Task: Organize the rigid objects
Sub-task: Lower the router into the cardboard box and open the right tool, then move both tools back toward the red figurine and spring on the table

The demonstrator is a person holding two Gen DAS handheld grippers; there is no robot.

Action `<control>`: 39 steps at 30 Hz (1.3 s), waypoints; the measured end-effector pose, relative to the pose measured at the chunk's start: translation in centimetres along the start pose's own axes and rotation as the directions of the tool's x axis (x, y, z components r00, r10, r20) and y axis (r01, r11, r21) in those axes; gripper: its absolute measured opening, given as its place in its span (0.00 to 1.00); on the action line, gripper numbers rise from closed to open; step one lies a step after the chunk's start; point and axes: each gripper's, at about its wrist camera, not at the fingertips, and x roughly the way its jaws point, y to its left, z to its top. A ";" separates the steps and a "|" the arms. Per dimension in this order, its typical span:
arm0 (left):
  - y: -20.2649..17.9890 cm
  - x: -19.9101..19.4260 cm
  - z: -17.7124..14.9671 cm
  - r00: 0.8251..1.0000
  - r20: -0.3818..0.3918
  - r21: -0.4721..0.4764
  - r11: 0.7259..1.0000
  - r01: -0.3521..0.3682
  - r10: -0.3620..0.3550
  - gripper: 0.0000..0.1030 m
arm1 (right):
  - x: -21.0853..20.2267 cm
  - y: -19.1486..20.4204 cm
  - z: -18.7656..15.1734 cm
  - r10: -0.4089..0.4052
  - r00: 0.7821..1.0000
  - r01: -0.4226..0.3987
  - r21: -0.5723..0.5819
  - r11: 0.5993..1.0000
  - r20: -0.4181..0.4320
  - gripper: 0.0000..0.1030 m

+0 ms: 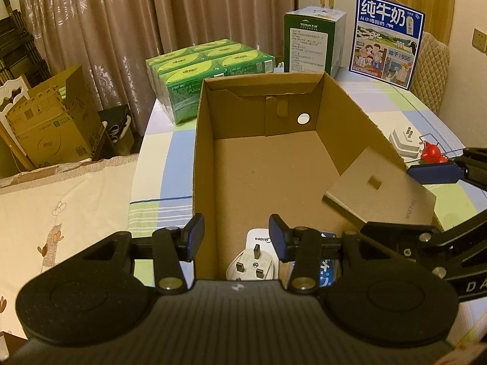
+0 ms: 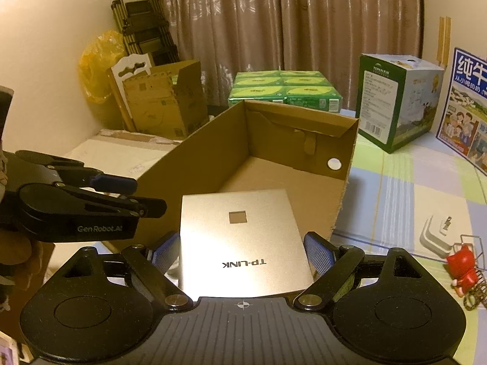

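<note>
An open cardboard box (image 1: 261,112) (image 2: 289,140) stands on the checked tablecloth. My right gripper (image 2: 242,252) is shut on a flat silver TP-LINK router (image 2: 240,237), one pad on each side edge. The router (image 1: 377,188) hangs tilted over the box's right wall, partly inside, with the right gripper (image 1: 404,200) behind it. My left gripper (image 1: 236,237) (image 2: 127,194) hovers at the box's near left corner, jaws narrowly apart, straddling the left wall without pinching it. Below it, on the box floor, lie a white Midea plug (image 1: 252,261) and a blue packet (image 1: 328,264).
On the cloth right of the box sit a white charger (image 1: 404,143) (image 2: 435,237) and a red figurine with wire (image 1: 432,153) (image 2: 462,270). Behind the box stand green tissue packs (image 1: 207,70), a green-white carton (image 1: 313,42) and a blue milk carton (image 1: 386,39). A bed lies to the left.
</note>
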 end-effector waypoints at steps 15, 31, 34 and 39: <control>-0.4 -1.8 0.5 0.999 0.039 -0.016 1.000 0.010 -0.009 0.40 | -4.9 -2.7 -0.2 -0.061 0.991 0.057 0.040 0.998 0.117 0.82; -8.9 -7.3 2.1 0.980 0.150 0.008 0.991 0.131 -0.131 0.44 | -17.7 -12.8 -7.3 -0.279 0.950 0.248 0.205 0.947 0.142 0.82; -12.1 -7.8 2.4 0.970 0.161 0.028 0.983 0.181 -0.183 0.45 | -19.7 -15.1 -9.3 -0.322 0.939 0.283 0.259 0.924 0.122 0.82; -18.0 -7.6 2.7 0.951 0.160 0.081 0.963 0.256 -0.266 0.51 | -22.2 -19.0 -11.7 -0.375 0.922 0.325 0.326 0.887 0.100 0.82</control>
